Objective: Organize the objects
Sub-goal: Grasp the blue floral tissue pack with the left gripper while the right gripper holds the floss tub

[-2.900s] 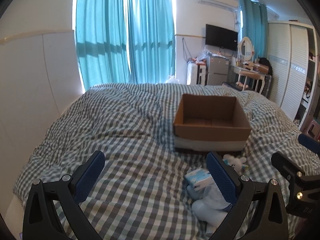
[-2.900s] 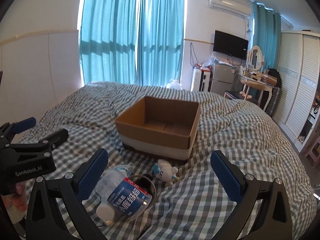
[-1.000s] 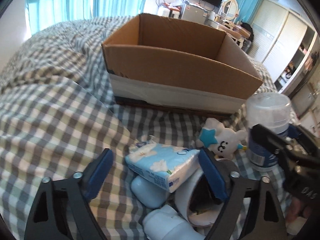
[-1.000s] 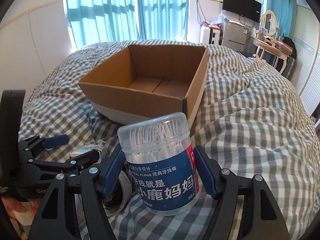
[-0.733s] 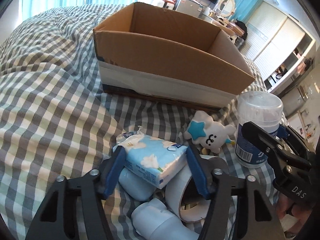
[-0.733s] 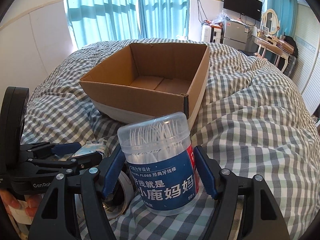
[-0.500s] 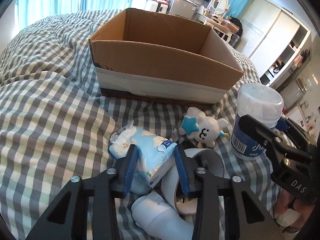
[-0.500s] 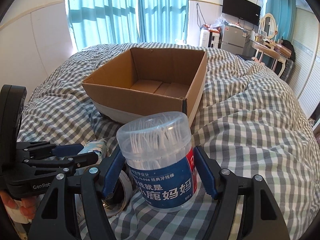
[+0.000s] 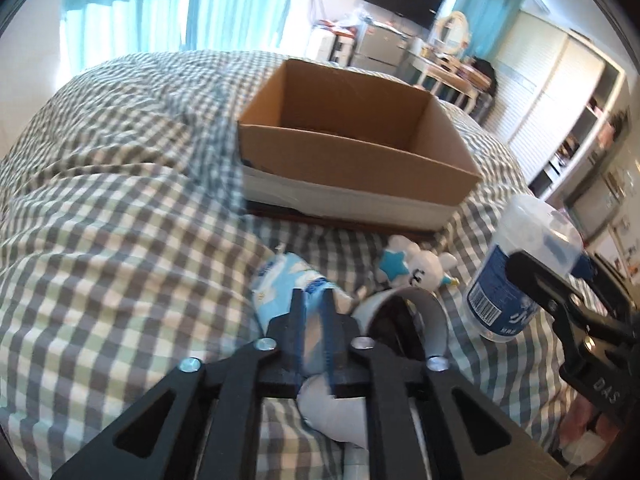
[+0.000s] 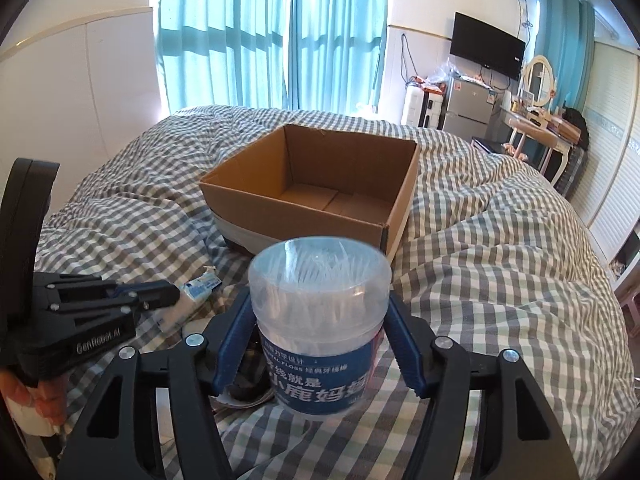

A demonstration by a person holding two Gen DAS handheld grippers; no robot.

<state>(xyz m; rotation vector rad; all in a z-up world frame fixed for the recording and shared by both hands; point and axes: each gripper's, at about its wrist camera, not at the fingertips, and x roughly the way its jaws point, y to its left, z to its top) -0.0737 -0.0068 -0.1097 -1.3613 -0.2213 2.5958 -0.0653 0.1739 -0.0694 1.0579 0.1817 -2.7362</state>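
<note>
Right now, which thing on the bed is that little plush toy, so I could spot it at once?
Find the open cardboard box on the checked bedspread. Just in front of its near right corner lies the plush toy, beside a tape roll. It is the only soft white figure there, with a blue star on its head.

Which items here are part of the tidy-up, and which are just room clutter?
In the job:
- cardboard box, nothing visible inside
- floss pick jar, between the closing jaws of the right tool
- tissue pack, pinched in the left tool
- plush toy
- tape roll

Just lying about:
- checked duvet
- curtains
- TV
- fridge
- dressing table
</note>
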